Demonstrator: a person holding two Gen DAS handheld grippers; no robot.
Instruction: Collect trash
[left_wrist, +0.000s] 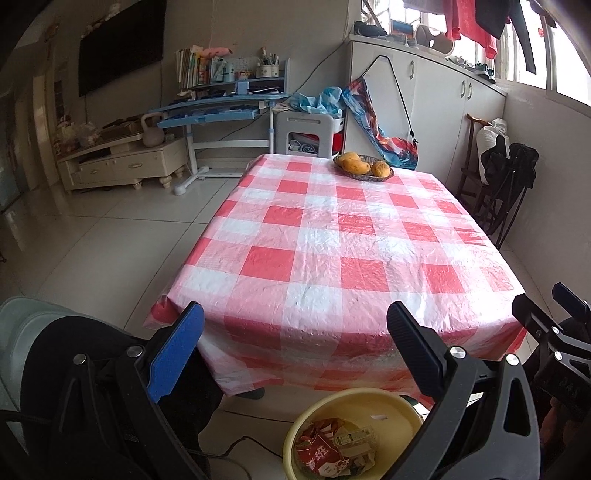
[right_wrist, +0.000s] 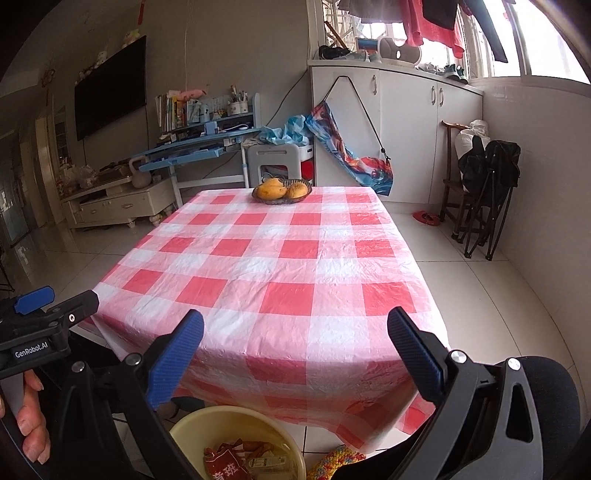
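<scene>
A yellow plastic basin (left_wrist: 391, 413) stands on the floor at the near end of the table and holds trash: a red snack wrapper (left_wrist: 321, 452) and clear packaging. It also shows in the right wrist view (right_wrist: 207, 424), with the red wrapper (right_wrist: 225, 467) inside. My left gripper (left_wrist: 295, 332) is open and empty, held above and behind the basin. My right gripper (right_wrist: 295, 336) is open and empty, also over the basin's near side. Each gripper shows at the edge of the other's view.
The table with a red and white checked cloth (left_wrist: 332, 236) fills the middle. A basket of mangoes (left_wrist: 364, 167) sits at its far end. A blue desk (left_wrist: 218, 107), a TV cabinet, white cupboards and folded chairs (right_wrist: 484, 184) stand around the room.
</scene>
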